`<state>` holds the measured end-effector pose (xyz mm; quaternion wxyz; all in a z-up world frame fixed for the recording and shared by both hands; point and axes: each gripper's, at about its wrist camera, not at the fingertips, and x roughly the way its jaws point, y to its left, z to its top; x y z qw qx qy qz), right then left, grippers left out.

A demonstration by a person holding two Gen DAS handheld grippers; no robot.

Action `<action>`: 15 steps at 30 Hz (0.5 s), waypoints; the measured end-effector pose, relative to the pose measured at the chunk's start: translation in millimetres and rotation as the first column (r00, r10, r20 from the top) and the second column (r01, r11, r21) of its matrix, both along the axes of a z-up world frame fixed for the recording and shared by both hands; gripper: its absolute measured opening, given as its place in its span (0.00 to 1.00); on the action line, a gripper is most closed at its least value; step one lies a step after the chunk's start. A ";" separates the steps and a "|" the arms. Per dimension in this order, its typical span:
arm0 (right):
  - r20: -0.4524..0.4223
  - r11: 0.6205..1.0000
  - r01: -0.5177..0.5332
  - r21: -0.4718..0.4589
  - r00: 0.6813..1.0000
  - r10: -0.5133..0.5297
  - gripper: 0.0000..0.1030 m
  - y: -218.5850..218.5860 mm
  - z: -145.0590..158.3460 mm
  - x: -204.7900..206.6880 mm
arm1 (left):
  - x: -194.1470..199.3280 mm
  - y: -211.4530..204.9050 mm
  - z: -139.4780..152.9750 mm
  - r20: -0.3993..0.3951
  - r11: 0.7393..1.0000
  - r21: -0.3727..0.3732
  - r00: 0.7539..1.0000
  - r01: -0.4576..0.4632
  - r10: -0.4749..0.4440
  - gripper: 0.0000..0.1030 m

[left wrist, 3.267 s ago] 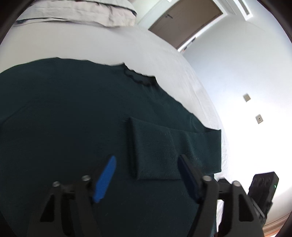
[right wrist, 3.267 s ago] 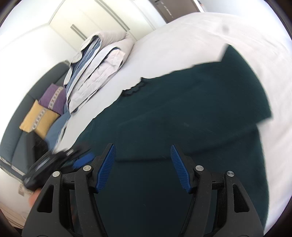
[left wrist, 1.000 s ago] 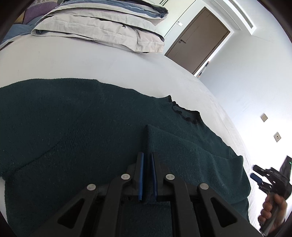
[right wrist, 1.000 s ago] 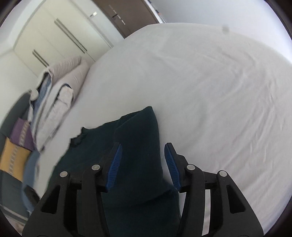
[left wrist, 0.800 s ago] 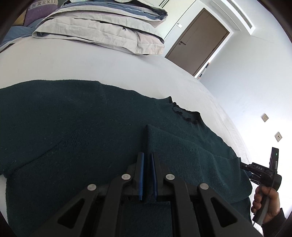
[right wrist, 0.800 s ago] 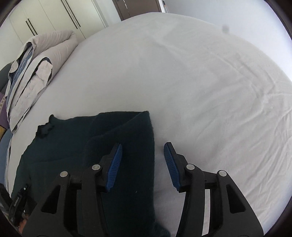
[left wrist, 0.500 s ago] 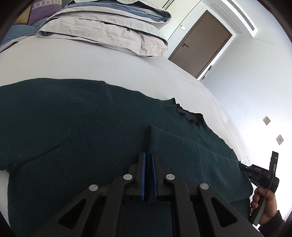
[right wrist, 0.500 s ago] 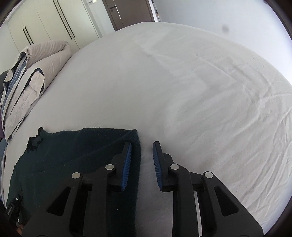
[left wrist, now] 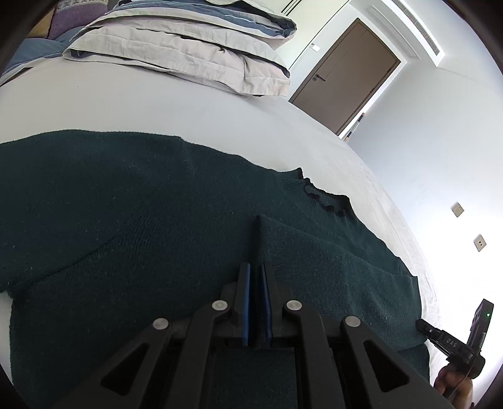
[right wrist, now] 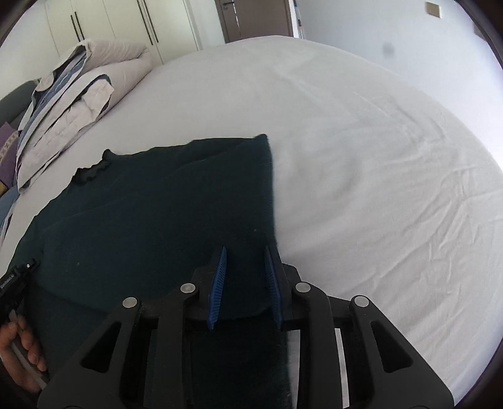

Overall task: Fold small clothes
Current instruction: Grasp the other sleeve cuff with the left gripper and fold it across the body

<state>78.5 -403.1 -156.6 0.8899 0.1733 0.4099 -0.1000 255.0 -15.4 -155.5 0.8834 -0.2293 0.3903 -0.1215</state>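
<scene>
A dark green sweater (left wrist: 141, 204) lies spread on the white bed (left wrist: 157, 103), its frilled neck (left wrist: 327, 198) toward the pillows. One sleeve is folded in over the body. My left gripper (left wrist: 255, 302) is shut on a raised ridge of that folded fabric. In the right wrist view the sweater (right wrist: 157, 204) has its side edge running straight up the middle. My right gripper (right wrist: 245, 283) sits over that edge. Its jaws are opening with sweater fabric between them, and the pads do not clamp it. The right gripper (left wrist: 440, 338) also shows at the sweater's lower right side.
Stacked grey and blue pillows (left wrist: 195, 50) lie at the head of the bed, with a brown door (left wrist: 349, 81) beyond. White sheet (right wrist: 377, 173) stretches to the right of the sweater. White wardrobe doors (right wrist: 110, 25) stand behind. A hand (right wrist: 22, 355) holds the left gripper (right wrist: 12, 280).
My right gripper came down along the sweater's side edge toward the hem. Its jaws narrowed at the edge, then widened a little. The left gripper stayed shut on the fold.
</scene>
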 end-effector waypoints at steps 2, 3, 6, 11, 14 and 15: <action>-0.008 0.999 0.042 0.017 0.999 -0.042 0.28 -8.0 5.3 -2.6 | 0.3 0.0 -0.4 0.000 1.000 -0.002 1.000 0.000 0.000 0.11; -0.018 0.998 0.062 -0.028 0.998 -0.062 0.28 -5.7 9.2 -3.7 | 0.4 0.4 -0.6 0.000 1.000 -0.005 1.000 0.000 0.000 0.11; -0.002 0.996 0.080 -0.025 0.997 -0.080 0.28 -5.1 19.7 -10.6 | 0.9 0.7 -0.6 0.002 1.000 -0.009 1.000 -0.002 0.002 0.11; -0.043 0.996 0.002 -0.094 0.999 -0.006 0.33 28.1 13.3 -12.9 | 0.3 0.6 -0.6 0.002 1.000 -0.011 1.000 -0.001 0.001 0.11; -0.036 0.999 -0.002 -0.037 0.999 0.001 0.38 17.6 -1.5 -14.4 | 3.8 1.7 -2.0 -0.017 1.000 -0.027 1.000 0.009 -0.010 0.12; -0.039 1.000 0.010 -0.023 0.999 -0.011 0.38 15.1 4.9 -17.2 | 5.5 3.6 -1.4 -0.027 0.999 -0.043 1.000 0.015 -0.016 0.12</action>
